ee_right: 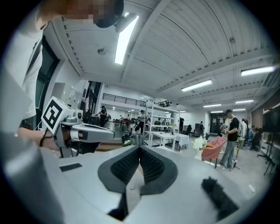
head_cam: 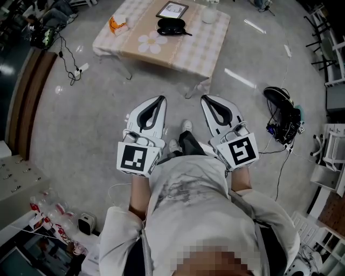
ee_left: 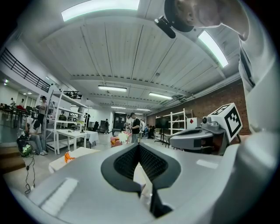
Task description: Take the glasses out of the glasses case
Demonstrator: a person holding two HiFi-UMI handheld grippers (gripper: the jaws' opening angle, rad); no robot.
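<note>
The person stands well back from the low table [head_cam: 205, 51], both tools tucked in close to the body and aimed toward it. The left gripper [head_cam: 160, 99] has its jaws pressed together with nothing between them, and the right gripper [head_cam: 205, 99] is the same: clenched and empty.

The glasses case [head_cam: 171, 25] lies straight ahead of them, on the far half of the table. It is a dark oval with its long axis running side to side across the person's line of approach. It sits close to the line between the two grippers, a shade toward the left one, so I'd say neither arm has a real advantage. A thin dark piece juts from its right end; it may be a temple of the glasses, but it is too small to tell, as is whether the lid is up.

Just behind the case lies a dark frame [head_cam: 172, 9]. An orange packet [head_cam: 117, 24] sits well off to its left, a clear container [head_cam: 209, 13] off to its right, and a daisy print [head_cam: 151, 42] on the cloth lies nearer the person. Nothing stands between the grippers and the case but bare floor [head_cam: 97, 108] and the table's near edge. The cables [head_cam: 70, 59] and the black bag [head_cam: 281, 108] lie off to the sides, so the first need, as I judge it, is to close that gap.
</note>
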